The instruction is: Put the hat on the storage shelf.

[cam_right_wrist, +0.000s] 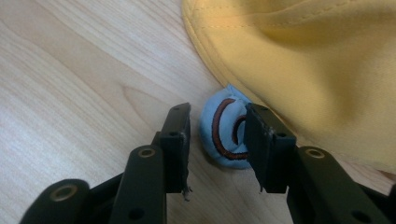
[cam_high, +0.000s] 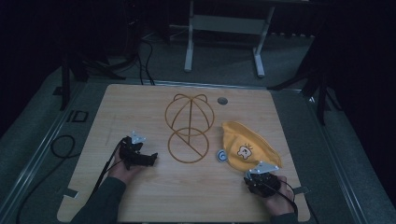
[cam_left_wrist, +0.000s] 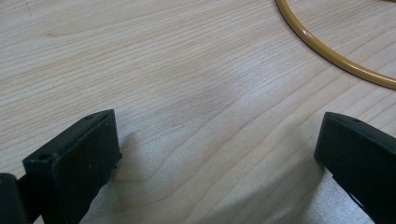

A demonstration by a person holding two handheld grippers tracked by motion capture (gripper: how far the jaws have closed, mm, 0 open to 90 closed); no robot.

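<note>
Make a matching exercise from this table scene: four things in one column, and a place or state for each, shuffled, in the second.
Things:
1. yellow hat
2. wire frame
3. left gripper
4. blue ear patch

Places or states:
A. jaws wide apart over bare wood
B. peeks out from under the hat's edge, ahead of the right gripper
C. lies crumpled on the table's right half
D. golden rings, in the table's middle

Pairs: 1-C, 2-D, 3-A, 4-B
</note>
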